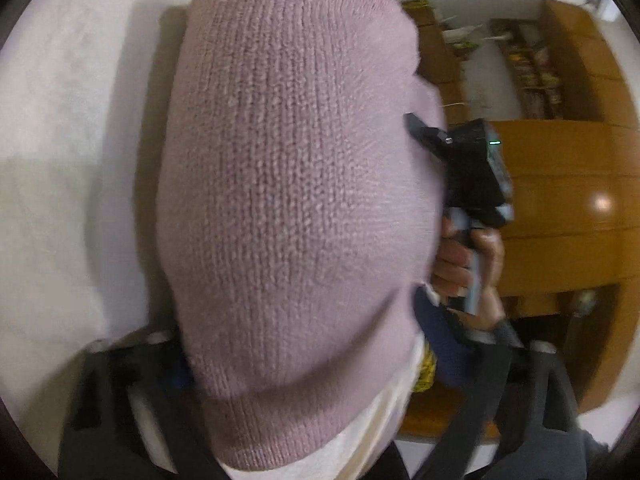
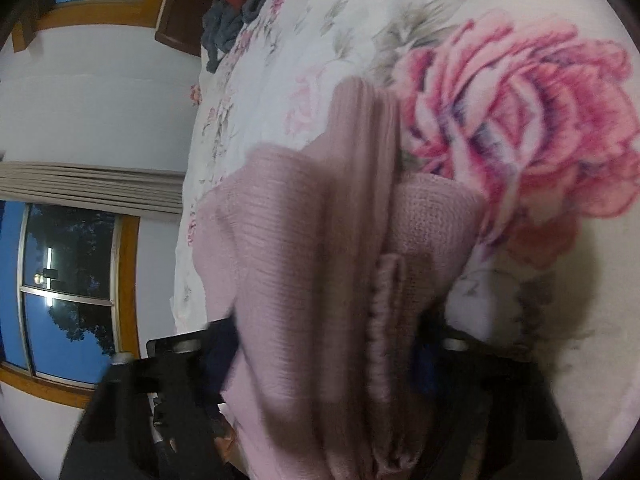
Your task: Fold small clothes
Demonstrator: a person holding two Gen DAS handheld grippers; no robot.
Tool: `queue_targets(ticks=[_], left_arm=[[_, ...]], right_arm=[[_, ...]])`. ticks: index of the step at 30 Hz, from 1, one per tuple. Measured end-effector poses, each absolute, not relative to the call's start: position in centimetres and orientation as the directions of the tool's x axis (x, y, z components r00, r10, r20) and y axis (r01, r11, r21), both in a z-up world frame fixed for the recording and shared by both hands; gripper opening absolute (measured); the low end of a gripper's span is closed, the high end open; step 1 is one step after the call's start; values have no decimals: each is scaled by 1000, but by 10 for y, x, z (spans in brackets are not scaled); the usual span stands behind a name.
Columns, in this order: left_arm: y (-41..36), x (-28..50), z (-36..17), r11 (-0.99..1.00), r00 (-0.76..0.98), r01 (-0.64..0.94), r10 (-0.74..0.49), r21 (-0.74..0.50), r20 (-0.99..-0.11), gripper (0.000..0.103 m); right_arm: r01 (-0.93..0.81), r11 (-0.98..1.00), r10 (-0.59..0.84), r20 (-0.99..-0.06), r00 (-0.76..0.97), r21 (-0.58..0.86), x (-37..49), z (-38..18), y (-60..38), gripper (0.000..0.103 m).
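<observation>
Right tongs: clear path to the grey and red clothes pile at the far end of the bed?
Probably not yet. The right tongs are full of pink knit garment, which drapes across the view. The clothes pile lies far off on the floral bedspread; nothing else blocks it.

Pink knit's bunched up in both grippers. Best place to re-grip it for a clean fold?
My pick: the thick rolled edge of the pink knit, near the right gripper. Come in from the floral bedspread side, jaws across the ridge. It is a firm, raised line; the broad panel is smooth, draped and offers nothing to pinch.
</observation>
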State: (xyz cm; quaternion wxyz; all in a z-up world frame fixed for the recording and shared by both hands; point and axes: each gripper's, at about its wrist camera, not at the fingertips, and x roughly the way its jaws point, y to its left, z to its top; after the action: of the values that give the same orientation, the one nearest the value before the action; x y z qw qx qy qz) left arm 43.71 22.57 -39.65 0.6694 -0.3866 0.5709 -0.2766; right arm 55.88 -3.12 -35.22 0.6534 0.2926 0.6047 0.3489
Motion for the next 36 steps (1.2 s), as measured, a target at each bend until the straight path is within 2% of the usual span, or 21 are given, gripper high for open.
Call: queue_targets(ticks=[4,7,13,18,22,26,29,31,32,34,36], left_arm=[[225,438,-386,580,181,-83,-791,-810,-585,43],[227,436,-366,598,195,-65,-778,-799,-598,37],[243,413,-321,617,235,-23,-761,-786,-604,36],[278,352,-291,639,275,-10,-738,-769,-616,36],[311,287,-300,650,294,-50,-716,-758,-633,36],[326,235,-338,629,277,-131,-718,-766,-638,36],[318,216,-377,658,230,-180,-694,-731,-682,44],[317,213,-385,640,251,-209,-696,-740,-673,56],[318,212,-380,662,266,-206,-671,-721,-692,59],[326,200,-351,755,364,-207,-531,-623,-765,76],[336,180,-322,751,485,-223,-468,-622,-739,78]], right_arm=[[-115,599,801,-595,69,793,549,-342,-35,54],[-133,597,802,-590,94,791,542,-324,-29,52],[-177,582,813,-572,108,794,521,-281,-6,52],[-202,507,861,-505,65,838,485,-262,26,52],[-210,456,882,-470,-19,865,445,-276,66,51],[-144,433,888,-449,-101,890,404,-323,92,51],[-102,481,862,-491,-126,871,384,-362,95,55],[-77,481,866,-487,-115,873,384,-369,86,58],[-70,514,850,-519,-89,855,383,-362,79,65],[-94,563,825,-566,3,821,376,-341,63,78],[-137,586,810,-580,82,799,362,-316,46,78]])
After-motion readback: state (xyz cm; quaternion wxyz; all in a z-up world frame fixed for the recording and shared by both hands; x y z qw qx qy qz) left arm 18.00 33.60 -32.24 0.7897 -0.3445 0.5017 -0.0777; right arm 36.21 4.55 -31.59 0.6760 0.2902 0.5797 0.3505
